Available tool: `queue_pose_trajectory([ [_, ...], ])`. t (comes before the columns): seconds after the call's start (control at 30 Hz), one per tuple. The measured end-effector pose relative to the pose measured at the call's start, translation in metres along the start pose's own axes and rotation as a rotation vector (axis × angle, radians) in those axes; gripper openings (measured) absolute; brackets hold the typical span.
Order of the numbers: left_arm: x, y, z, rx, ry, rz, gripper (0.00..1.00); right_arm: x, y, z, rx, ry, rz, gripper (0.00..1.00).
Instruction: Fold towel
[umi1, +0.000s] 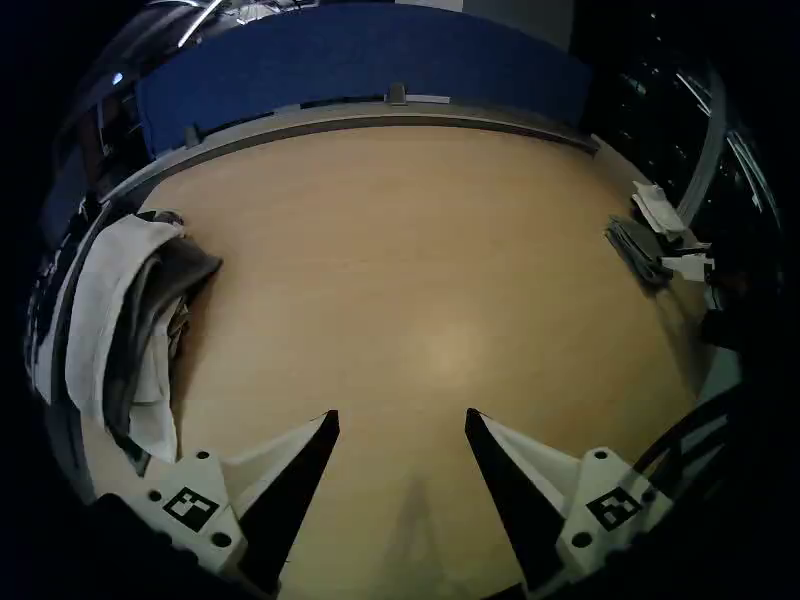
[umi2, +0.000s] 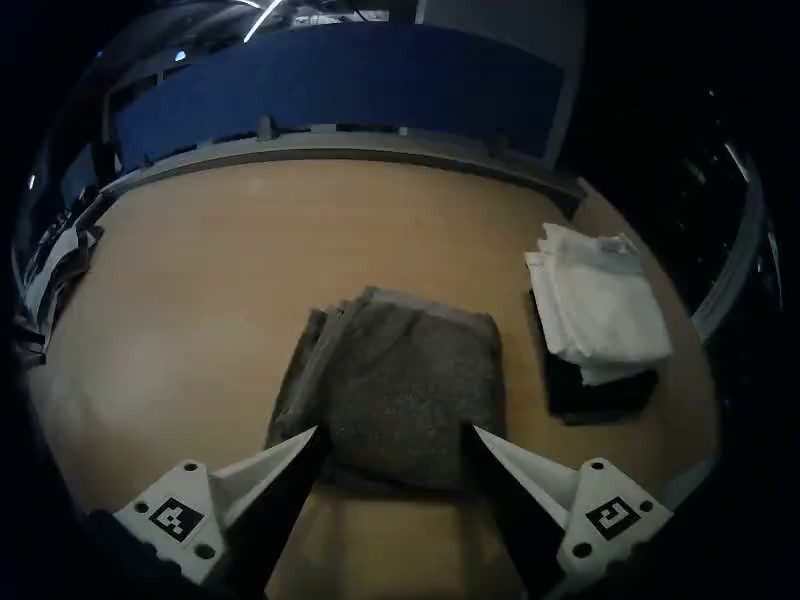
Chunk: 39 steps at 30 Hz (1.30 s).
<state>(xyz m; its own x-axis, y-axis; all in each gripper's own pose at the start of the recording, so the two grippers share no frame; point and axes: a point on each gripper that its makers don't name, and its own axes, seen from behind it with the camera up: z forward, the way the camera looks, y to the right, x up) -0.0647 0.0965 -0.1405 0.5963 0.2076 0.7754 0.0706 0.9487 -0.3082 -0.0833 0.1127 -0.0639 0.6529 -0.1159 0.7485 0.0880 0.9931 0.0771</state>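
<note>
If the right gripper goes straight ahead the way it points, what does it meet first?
The right gripper would first meet the folded grey towel, just ahead between its open fingers; exact depth is unclear.

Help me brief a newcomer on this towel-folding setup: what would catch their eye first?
A folded grey towel lies on the wooden table between the fingers of the open right gripper. To its right sits a stack of white towels on a dark one. In the left gripper view, a rumpled heap of towels lies at the table's left edge.
</note>
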Motion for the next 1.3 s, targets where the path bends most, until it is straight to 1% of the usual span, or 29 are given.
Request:
queue_pose_trajectory([
  [0.2,-0.002,-0.001,0.001,0.003,-0.003,0.001,0.94,-0.02,-0.002,0.009,0.01,-0.051,-0.016,1.0],
  [0.3,-0.003,-0.002,0.001,0.005,-0.004,0.001,0.94,-0.029,-0.002,0.014,0.012,-0.065,-0.031,1.0],
  [0.4,-0.003,-0.003,0.001,0.006,-0.005,0.001,0.94,-0.029,-0.003,0.015,0.018,-0.063,-0.034,1.0],
  [0.5,-0.001,-0.003,0.002,0.008,-0.003,0.0,0.94,-0.025,-0.002,0.013,0.019,-0.059,-0.033,1.0],
  [0.8,0.006,-0.004,0.003,0.01,0.01,-0.008,0.94,0.001,-0.002,-0.002,0.011,0.005,-0.026,1.0],
  [1.0,0.009,-0.004,0.003,0.014,0.015,-0.01,0.94,0.013,-0.004,-0.005,0.016,0.024,-0.021,1.0],
  [1.2,0.018,-0.007,0.002,0.016,0.052,-0.021,0.94,0.022,-0.009,-0.012,0.018,0.056,-0.022,1.0],
  [1.3,0.025,-0.01,0.002,0.018,0.082,-0.035,0.94,0.032,-0.015,-0.019,0.021,0.101,-0.015,1.0],
])
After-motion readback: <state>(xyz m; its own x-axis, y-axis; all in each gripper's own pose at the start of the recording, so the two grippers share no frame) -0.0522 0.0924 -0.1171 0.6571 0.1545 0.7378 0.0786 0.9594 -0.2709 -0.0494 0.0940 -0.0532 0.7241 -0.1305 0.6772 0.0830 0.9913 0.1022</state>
